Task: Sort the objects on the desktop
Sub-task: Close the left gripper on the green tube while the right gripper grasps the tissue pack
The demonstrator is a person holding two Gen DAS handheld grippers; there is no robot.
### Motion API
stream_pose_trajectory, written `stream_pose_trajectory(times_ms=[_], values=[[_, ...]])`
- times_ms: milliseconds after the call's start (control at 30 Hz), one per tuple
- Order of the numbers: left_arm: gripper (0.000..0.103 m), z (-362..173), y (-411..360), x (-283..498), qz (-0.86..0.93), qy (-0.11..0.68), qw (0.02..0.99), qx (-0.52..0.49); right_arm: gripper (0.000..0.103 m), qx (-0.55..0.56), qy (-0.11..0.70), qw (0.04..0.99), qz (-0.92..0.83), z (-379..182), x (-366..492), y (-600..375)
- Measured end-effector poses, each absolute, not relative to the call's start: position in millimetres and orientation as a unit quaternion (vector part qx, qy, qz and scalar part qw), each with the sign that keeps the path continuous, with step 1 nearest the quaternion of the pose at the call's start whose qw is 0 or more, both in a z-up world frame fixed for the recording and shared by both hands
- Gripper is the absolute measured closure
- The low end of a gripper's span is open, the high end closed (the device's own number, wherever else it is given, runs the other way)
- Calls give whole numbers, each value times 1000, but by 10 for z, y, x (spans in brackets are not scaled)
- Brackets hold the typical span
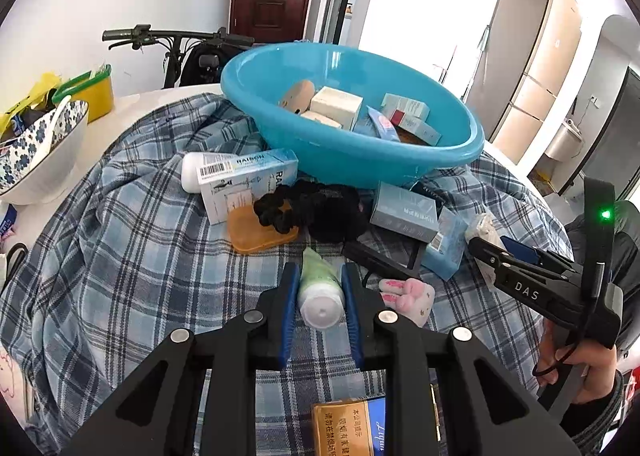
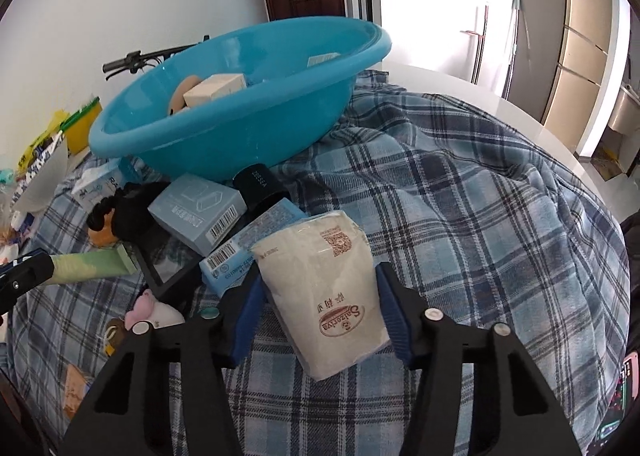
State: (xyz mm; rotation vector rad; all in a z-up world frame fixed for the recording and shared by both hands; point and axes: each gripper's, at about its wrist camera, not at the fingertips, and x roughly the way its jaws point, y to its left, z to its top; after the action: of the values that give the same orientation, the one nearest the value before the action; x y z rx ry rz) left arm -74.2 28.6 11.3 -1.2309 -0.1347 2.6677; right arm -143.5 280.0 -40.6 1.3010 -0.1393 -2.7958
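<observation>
Plaid-covered surface [image 2: 460, 195]: left gripper [image 1: 320, 288] pinching green tube [image 1: 318, 284]; right gripper [image 2: 320, 296] clamped on white packet [image 2: 324, 288].

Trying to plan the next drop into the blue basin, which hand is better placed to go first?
Left, probably. The left gripper is shut on the green tube, facing the blue basin. The right gripper's pads merely flank the white packet; grip unconfirmed.

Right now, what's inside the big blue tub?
Inside the blue tub lie a white box, a tan rounded thing, a blue-and-pink tube and small blue and red boxes. Whatever lies under them is covered.
</observation>
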Motion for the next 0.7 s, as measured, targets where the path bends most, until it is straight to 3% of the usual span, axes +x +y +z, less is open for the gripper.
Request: stream_pose_trajectory(times_ms=[700], values=[[80,473,205,-589,929,-30,77,-361,57,351,-73,49,-932,161,-1175,2730]])
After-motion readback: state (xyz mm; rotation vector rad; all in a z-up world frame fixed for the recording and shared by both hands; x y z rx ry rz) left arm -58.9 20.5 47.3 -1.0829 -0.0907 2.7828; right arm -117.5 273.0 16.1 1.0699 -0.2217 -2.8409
